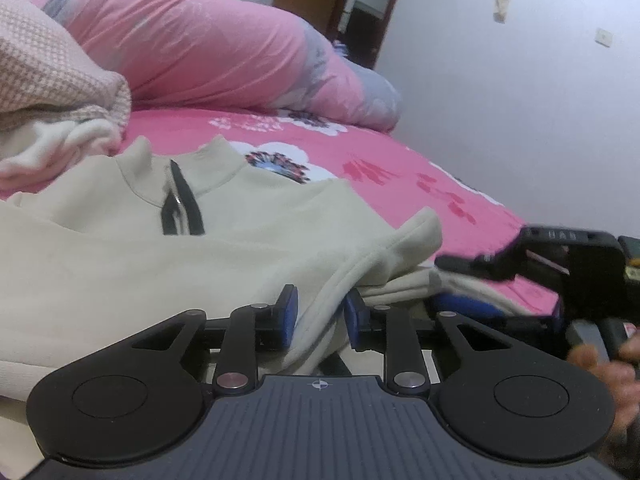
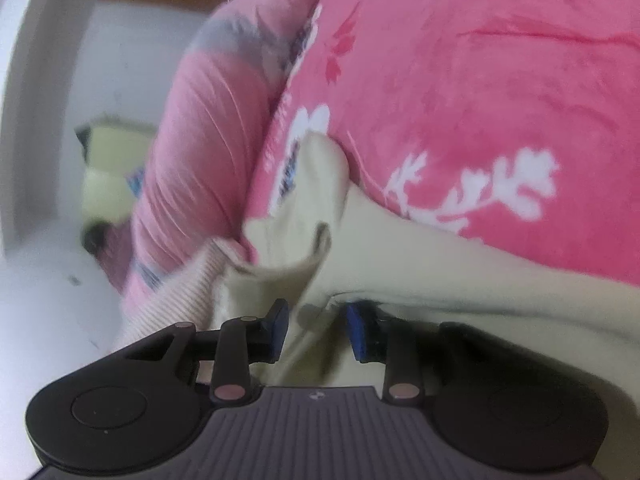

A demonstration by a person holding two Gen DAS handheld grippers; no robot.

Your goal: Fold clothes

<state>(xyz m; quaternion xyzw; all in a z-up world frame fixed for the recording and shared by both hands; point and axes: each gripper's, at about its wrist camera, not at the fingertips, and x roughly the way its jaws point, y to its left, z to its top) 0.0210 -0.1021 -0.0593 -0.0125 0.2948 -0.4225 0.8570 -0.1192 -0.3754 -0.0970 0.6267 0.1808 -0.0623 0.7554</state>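
A cream fleece sweatshirt with a short black zip at the collar lies spread on the pink flowered bedsheet. My left gripper is at its near edge, with a bunched fold of the cloth pinched between the blue pads. My right gripper shows at the right of the left wrist view, low over the same edge, with a hand behind it. In the blurred right wrist view the sweatshirt fills the gap of my right gripper and drapes over its right finger.
A rolled pink and grey quilt lies along the far side of the bed. A pink houndstooth garment and a white fleece piece are heaped at the left. A white wall and a doorway stand beyond.
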